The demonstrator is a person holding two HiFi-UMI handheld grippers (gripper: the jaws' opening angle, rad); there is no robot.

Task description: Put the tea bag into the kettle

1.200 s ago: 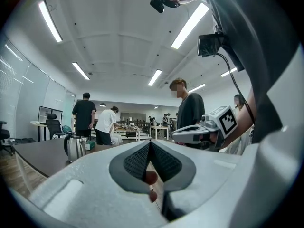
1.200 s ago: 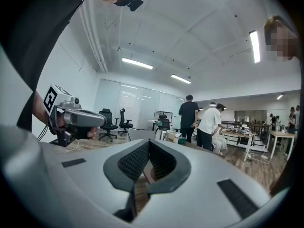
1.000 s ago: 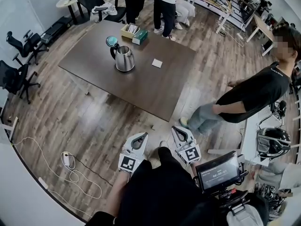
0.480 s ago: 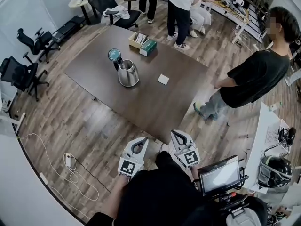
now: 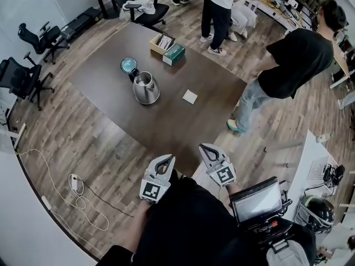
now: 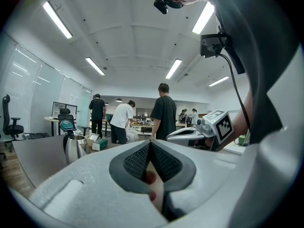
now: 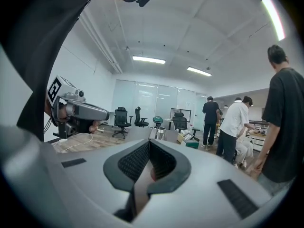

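Steel kettle (image 5: pixel 146 88), rounded and polished, stands toward the left of the long dark brown wood-grain table (image 5: pixel 172 127). Its round teal-tinted lid (image 5: pixel 129 65) is tipped back on the hinge, so the mouth is open and ready to load from above.

Tea bag (image 5: pixel 189 97): small flat white square packet lying on the tabletop to the right of the kettle. It is near the kettle but clearly apart, with nothing on it or against it. It looks thin and light, so my guess is it will need a pinch at one edge.

At the far edge, a tan open cardboard box (image 5: pixel 161 42) sits just beside a green carton (image 5: pixel 174 53). Neither is in the way.

Left gripper (image 5: pixel 166 160) and right gripper (image 5: pixel 206 148), both white plastic with dark ribbed pads, are held low against the operator's body, short of the near table corner and well apart from the tea bag. Tips point forward toward the table. This reads as a carrying posture during the approach, not a reach.

- Left gripper view: jaws pressed together tip to tip, nothing between the pads.
- Right gripper view: the same, pads meeting, empty.

Judgement: the task has not started and the pick is yet to come. The right gripper sits on the tea bag's side, so it seems the likelier one to take the packet.

A bystander in a black shirt (image 5: pixel 294 60) stands at the table's right corner, facing away. Other people stand beyond the far end.
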